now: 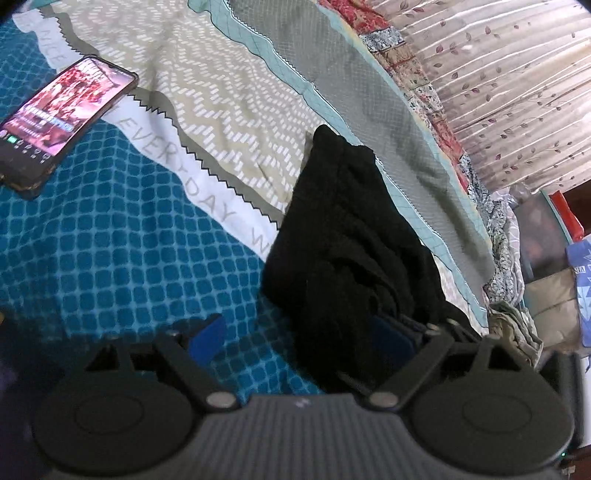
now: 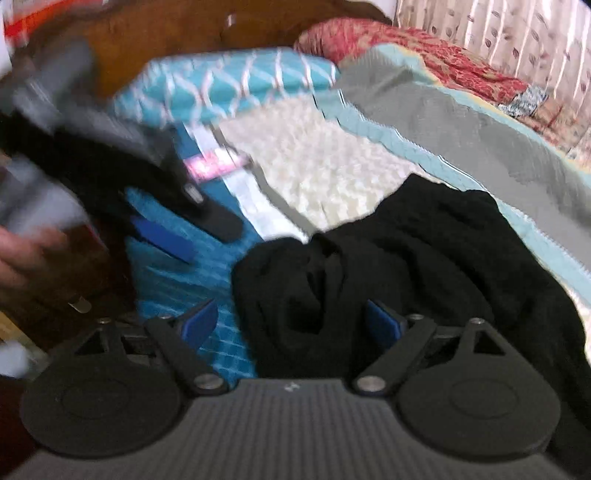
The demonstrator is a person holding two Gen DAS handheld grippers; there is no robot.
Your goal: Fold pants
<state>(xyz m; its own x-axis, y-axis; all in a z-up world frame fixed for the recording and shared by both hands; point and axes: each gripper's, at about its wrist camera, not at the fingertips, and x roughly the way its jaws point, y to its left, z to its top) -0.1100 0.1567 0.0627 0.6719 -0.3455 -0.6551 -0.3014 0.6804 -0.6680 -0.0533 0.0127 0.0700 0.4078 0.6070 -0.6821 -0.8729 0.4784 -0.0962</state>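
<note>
Black pants lie bunched in a heap on the bed's patterned cover. My left gripper is open just in front of the heap; its right blue pad is against the cloth and its left pad is over the teal cover. In the right wrist view the pants lie crumpled, and my right gripper is open with the near folds between its pads. The left gripper shows there too, blurred, open, above the cover to the left of the pants.
A phone with a lit screen lies on the cover at the far left. A grey-and-teal blanket and a patchwork quilt run along the far side under a curtain. A teal pillow leans on the wooden headboard.
</note>
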